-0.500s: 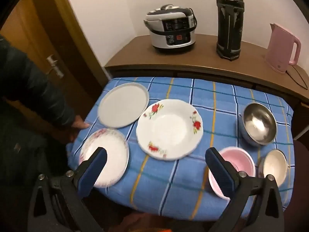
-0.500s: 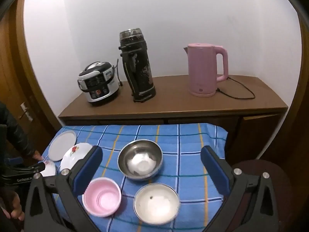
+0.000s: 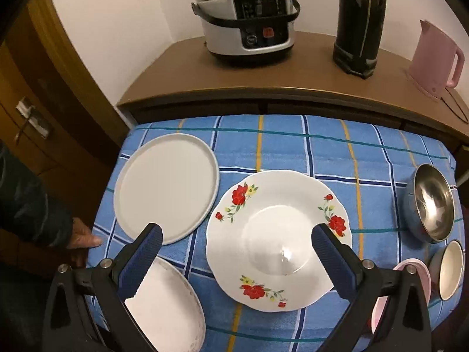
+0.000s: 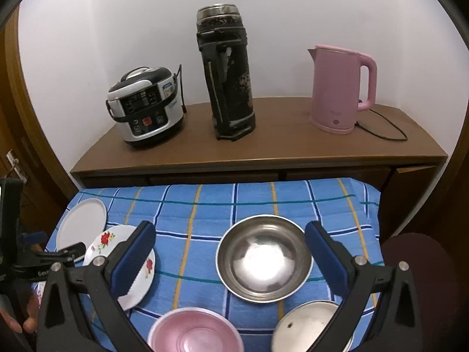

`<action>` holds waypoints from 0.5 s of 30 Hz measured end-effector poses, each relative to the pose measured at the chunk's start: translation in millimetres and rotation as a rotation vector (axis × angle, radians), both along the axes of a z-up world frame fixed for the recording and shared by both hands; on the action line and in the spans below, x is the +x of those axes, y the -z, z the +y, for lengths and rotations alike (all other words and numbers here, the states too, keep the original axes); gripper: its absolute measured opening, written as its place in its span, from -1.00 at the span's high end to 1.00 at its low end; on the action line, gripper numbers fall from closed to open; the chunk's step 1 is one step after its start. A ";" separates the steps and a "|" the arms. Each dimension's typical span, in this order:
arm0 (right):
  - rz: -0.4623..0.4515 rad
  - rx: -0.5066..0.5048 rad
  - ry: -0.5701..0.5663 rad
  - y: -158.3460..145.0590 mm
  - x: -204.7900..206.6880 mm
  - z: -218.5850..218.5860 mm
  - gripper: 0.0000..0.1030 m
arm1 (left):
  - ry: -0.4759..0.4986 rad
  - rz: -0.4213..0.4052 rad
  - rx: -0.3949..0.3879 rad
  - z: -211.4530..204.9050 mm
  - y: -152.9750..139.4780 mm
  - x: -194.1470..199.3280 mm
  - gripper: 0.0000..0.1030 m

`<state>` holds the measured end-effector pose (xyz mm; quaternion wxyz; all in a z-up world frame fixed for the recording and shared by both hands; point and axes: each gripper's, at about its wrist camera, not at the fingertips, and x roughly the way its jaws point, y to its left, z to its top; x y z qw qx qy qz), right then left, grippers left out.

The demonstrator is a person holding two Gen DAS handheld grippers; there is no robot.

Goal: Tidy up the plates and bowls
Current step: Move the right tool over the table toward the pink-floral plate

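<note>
Left gripper (image 3: 234, 236) — jaws spread to their widest, nothing between the pads, poised above the table and angled steeply down. Directly under its gap lies the flowered plate (image 3: 278, 226); the plain round plate (image 3: 167, 187) sits ahead of the left finger, close beside the flowered one, and a third, pale plate (image 3: 164, 308) lies beneath that same finger at the near edge of the blue checked cloth (image 3: 293, 143). A person's hand (image 3: 82, 236) rests at the table's edge, out beyond the left finger.

Right gripper (image 4: 230, 240) — likewise fully released and empty. The steel bowl (image 4: 263, 258) lies between and just below its fingertips; the pink bowl (image 4: 195, 333) and the white-lined bowl (image 4: 304, 327) sit nearer the camera, under the jaws. All three bowls stand apart, none nested.

Step in hand, as judged: the approach before a first pick — plates grouped to the left, bowls to the right, nothing stacked. The next move probably calls for the left gripper to descend onto a plate's rim; flat plates offer little to pinch, so an edge-on grip at the rim would be needed. The right gripper could close across the steel bowl's wall, whose smooth metal may slip.

The rice cooker (image 4: 146, 111), black flask (image 4: 225, 76) and pink kettle (image 4: 340, 88) stand on the shelf well beyond both grippers.
</note>
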<state>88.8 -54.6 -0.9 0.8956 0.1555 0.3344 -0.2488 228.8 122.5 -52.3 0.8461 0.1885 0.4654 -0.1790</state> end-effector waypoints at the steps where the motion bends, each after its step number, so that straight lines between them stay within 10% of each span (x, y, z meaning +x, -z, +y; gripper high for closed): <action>1: 0.004 0.003 0.007 0.7 0.2 1.8 -1.00 | 0.007 0.000 0.007 -0.3 0.1 3.5 -0.99; 15: 0.052 0.034 0.088 0.3 14.4 15.4 -1.00 | 0.078 0.073 0.005 -6.7 4.8 40.0 -0.99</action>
